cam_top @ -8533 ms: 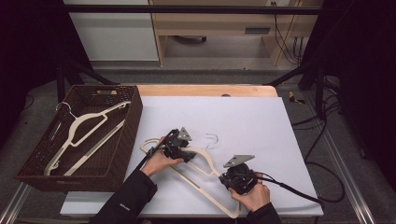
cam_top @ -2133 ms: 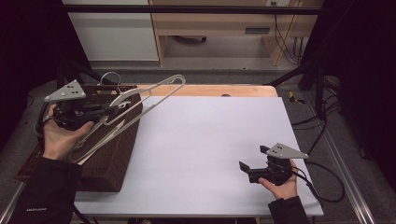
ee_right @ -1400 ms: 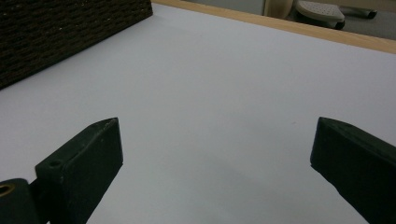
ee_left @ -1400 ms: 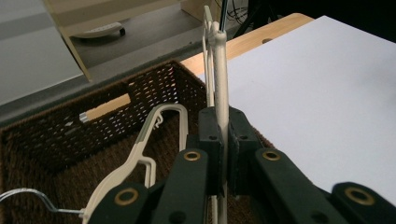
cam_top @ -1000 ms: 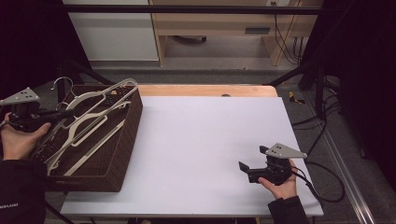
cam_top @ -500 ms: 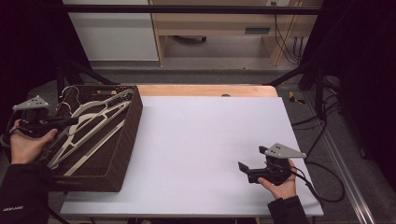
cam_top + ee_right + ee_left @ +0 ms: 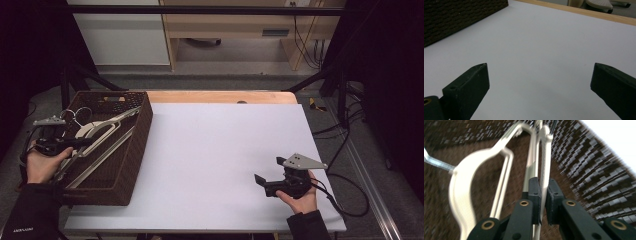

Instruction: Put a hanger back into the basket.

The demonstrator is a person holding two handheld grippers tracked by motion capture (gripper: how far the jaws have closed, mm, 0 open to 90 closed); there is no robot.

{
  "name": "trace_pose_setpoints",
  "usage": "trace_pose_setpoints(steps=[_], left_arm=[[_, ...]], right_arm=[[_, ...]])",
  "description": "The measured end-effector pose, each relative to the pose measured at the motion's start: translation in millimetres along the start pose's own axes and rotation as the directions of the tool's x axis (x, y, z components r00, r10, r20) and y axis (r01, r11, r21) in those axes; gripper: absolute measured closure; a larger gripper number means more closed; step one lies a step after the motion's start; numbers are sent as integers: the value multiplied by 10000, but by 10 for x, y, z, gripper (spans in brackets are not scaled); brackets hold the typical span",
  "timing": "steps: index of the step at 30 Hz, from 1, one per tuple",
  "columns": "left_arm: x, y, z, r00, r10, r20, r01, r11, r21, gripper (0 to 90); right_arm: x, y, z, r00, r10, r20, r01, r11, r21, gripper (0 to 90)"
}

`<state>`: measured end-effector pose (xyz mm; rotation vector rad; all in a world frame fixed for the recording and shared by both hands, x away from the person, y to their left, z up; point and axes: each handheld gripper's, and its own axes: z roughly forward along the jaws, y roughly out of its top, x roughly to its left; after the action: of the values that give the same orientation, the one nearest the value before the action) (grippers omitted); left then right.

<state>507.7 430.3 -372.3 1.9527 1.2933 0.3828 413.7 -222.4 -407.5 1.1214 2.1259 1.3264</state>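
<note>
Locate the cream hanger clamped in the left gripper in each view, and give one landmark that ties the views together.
High view: the held hanger lies at far left, inside the wicker basket, pinched by the left gripper.
Left gripper view: its thin bar rises from between the closed jaws at centre.
Right gripper view: not in it.
Shared landmark: the dark wicker basket.

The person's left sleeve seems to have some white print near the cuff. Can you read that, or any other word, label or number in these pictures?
Left sleeve, near the cuff: a short line of white letters, too small and blurred to read.
Basket, hanger, table, both grippers: no words, labels or numbers on them.
</note>
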Motion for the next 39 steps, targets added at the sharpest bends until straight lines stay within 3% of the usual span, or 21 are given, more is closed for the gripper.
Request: trace_pose_setpoints(steps=[4, 7, 9, 13, 15, 20, 22, 28, 33, 35, 39], left_arm=[[51, -35, 1, 9988, -144, -464, 143, 9999, -29, 829], [30, -21, -2, 9913, 32, -1318, -27, 10000, 45, 776], [24, -25, -39, 9855, 22, -1696, -38, 10000, -91, 715], [-14, -50, -147, 9810, -121, -1934, -19, 9974, -720, 625], [-47, -61, -213, 9873, -218, -1577, 42, 9938, -1109, 597], [-221, -70, -323, 9892, 32, -1465, -296, 9835, -1785, 518], [-299, -69, -349, 9927, 125, -1203, -372, 9779, -2059, 488], [-641, -84, -378, 9957, 809, -461, -910, 9505, -2972, 370], [-922, -112, -343, 9900, 1400, 158, -1265, 9324, -3386, 270], [-1031, -121, -328, 9868, 1506, 594, -1191, 9240, -3635, 223], [-1266, -155, -272, 9739, 2009, 1060, -1474, 9139, -3782, 138]], right_arm=[[1, 1, 0, 10000, 6, 12, -6, 10000, -8, 23], [0, -1, 4, 10000, -10, 51, 10, 10000, 5, 22], [-1, -1, 2, 10000, -11, 62, 11, 10000, -1, 21], [-3, -1, -3, 10000, -18, 97, 18, 10000, -21, 21], [-4, -2, -2, 9999, -4, 124, 5, 10000, -27, 21], [-5, -5, 0, 9999, -10, 122, 10, 10000, -16, 21], [-6, -5, -2, 9999, -21, 103, 21, 10000, -18, 21], [-11, 0, -26, 10000, -41, 78, 42, 9999, -135, 21], [-12, 8, -45, 10000, -37, 71, 39, 9993, -371, 19], [-15, 7, -55, 9999, -87, 70, 90, 9991, -409, 16], [-15, 12, -72, 9999, -42, 117, 48, 9984, -569, 7]])
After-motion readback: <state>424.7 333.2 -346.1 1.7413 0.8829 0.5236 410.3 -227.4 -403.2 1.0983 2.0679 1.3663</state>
